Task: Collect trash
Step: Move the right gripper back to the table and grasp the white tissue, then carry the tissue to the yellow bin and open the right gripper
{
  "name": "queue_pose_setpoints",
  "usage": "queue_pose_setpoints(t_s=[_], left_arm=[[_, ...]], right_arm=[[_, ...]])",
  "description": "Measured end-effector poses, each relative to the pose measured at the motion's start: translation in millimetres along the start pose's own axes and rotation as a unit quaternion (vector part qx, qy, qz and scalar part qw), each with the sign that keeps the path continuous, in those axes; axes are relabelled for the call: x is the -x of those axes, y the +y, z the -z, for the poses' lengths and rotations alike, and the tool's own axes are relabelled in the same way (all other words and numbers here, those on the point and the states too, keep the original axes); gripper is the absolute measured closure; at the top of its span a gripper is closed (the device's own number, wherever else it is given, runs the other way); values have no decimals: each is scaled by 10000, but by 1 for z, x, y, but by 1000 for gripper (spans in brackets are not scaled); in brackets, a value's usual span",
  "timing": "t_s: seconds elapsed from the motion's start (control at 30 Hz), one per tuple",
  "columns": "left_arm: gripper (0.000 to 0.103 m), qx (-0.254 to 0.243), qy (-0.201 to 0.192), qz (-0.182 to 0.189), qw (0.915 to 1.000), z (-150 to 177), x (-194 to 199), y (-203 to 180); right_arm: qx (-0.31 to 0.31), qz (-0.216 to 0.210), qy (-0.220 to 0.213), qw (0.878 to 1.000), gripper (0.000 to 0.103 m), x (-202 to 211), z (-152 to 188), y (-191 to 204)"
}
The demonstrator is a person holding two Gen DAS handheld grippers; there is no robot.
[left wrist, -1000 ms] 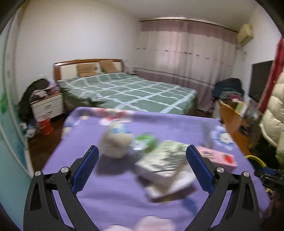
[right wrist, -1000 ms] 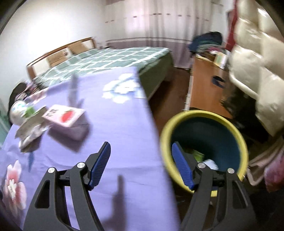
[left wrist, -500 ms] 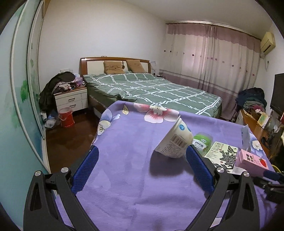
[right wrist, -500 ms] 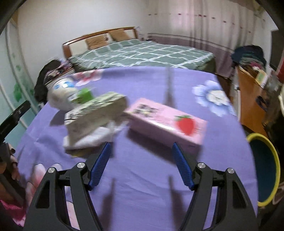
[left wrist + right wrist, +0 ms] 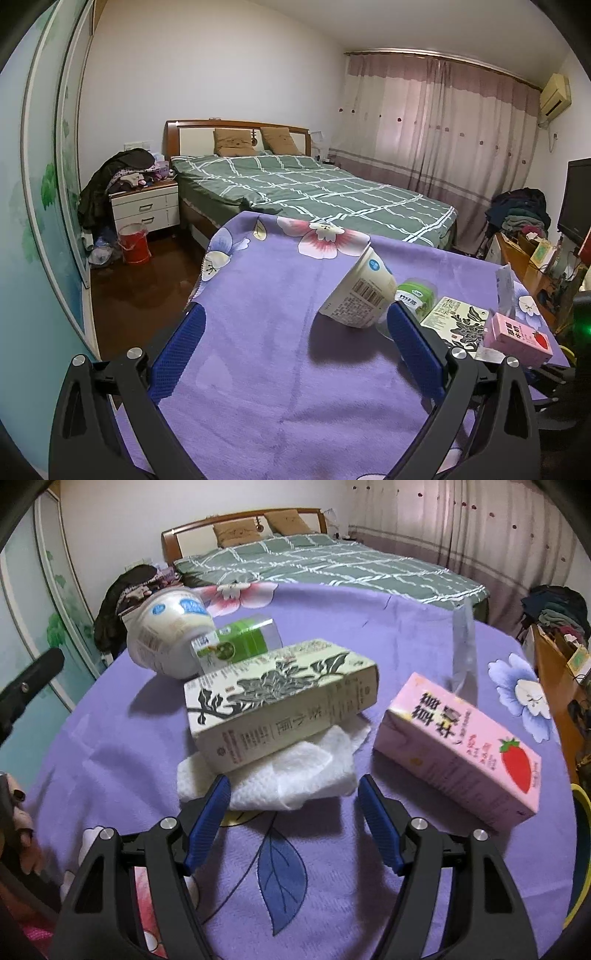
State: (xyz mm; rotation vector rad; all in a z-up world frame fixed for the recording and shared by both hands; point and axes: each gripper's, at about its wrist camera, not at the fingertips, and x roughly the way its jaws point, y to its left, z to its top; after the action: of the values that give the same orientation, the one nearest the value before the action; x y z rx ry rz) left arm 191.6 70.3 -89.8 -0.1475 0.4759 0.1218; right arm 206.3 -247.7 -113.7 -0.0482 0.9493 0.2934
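Right wrist only, crumpled tissue [image 5: 295,775], bin rim [image 5: 581,801]

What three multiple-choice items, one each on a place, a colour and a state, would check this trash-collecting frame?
1. Where does the white paper towel lie?
A. under the cream tea carton
B. on the green bed
C. inside the tub

2. What colour is the strawberry carton?
A. blue
B. pink
C. brown

3. How does the white tub sit?
A. upright with a lid on
C. crushed flat
B. tipped on its side

Answers: 1 A, the carton's near end rests on the towel. 2 B, its sides are pink with a red strawberry. 3 B, its rim faces sideways against the green bottle on the purple cloth.

The right gripper is closing, nothing between its pads yet.
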Motion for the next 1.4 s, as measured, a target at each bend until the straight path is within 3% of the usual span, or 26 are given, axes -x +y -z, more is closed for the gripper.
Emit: queue_pose_setpoints(t_s=[0.07,0.1,0.17,0.27,0.73,1.17,1.4], left_arm=[[6,-2,2,6,10000,0,1,0],[6,-2,4,6,10000,1,1,-1],[6,-5,1,10,10000,1,2,-1],[6,-3,16,12,10000,1,2,-1],[6,-88,54,36,9999,2,1,-4],[6,-325,62,150,9993,4,1,-14],[6,-463,67,390,9981,5,3,-23]], right_arm=[[25,53,-55,10000,60,0,-1,0],[5,20,-71,10000,65,0,-1,-1],[-85,-140,-44,9999,89,2,-1,-4],[-129,-245,-41,9996,99,9,4,-8],[-377,-537,-665,9956,100,93,29,-34],[-855,-125,-1206,9889,100,152,42,-89],[-1149,233,-1416,9830,100,176,51,-126]])
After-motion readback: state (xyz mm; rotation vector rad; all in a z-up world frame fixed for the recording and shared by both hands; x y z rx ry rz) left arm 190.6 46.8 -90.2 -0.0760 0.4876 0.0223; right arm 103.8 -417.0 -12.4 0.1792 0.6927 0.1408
